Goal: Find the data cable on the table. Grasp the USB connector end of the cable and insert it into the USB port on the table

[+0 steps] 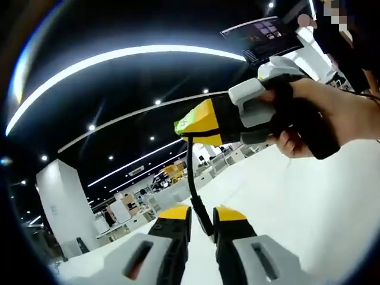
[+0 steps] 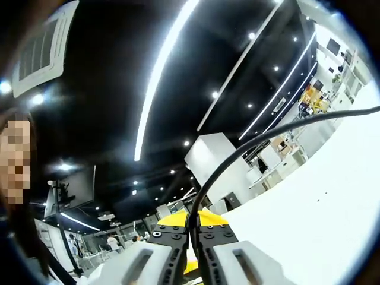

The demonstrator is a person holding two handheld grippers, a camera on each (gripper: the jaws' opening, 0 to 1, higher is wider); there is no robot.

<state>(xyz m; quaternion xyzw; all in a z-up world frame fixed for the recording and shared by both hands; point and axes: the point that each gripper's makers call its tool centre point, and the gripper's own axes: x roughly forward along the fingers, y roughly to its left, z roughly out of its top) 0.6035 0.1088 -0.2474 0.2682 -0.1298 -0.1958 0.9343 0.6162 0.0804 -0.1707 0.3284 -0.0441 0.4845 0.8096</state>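
Left gripper's (image 1: pixel 202 218) two jaws stand slightly apart around one black cable (image 1: pixel 193 172); whether they grip it, I can't tell. Just beyond, one hand (image 1: pixel 323 119) holds the right gripper (image 1: pixel 185 127), clamped on that cable.

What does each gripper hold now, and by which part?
The left gripper and the right gripper each pinch the black cable on its cord; how near the USB end, I cannot tell.
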